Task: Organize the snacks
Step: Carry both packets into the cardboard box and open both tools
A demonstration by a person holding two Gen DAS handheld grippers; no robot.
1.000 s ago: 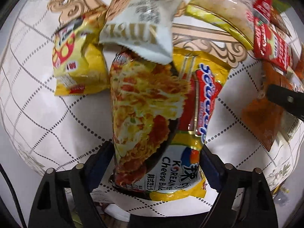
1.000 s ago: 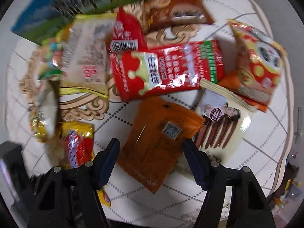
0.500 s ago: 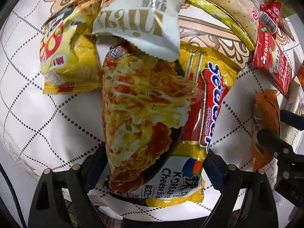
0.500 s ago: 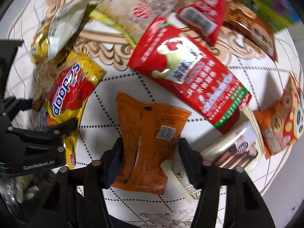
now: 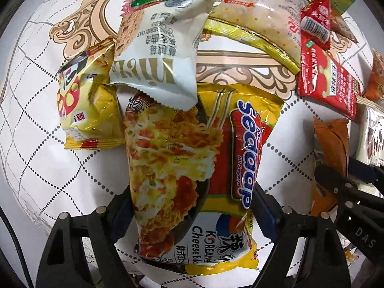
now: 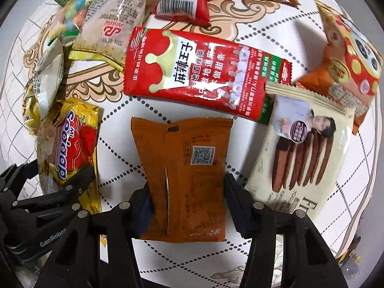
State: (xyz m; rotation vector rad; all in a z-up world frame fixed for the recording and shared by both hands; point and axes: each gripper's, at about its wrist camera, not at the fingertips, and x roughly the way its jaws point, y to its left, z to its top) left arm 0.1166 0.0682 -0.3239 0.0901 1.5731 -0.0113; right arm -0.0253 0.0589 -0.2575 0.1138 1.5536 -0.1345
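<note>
The left tongs are closing around the near end of the yellow noodle packet, both pads pressing its sides, while the right tongs are pinching the lower half of the orange packet the same way. Both packets are lying on the tabletop, a white cloth with dotted diamond lines and tan scrollwork, in front of a loose heap of other snacks.

The main risk is sitting at the far end of the noodle packet: the white cookie bag is overlapping its top edge, and the small yellow bag is touching its left side. Lifting or dragging the noodles is likely to tip the cookie bag or drag it along, disturbing the pile behind. The noodle wrapper is glossy, crinkled film, puffed with air, so the pads could slide or squash it instead of holding; the brittle block inside may crack under a hard squeeze.

The orange packet is matte, flat and pillow-shaped with a raised back seam; being limp, it may fold and slip out. It is lying apart from the long red pouch and the cream wafer bag, so it should come away cleanly. The two tongs are working close together and could collide.
</note>
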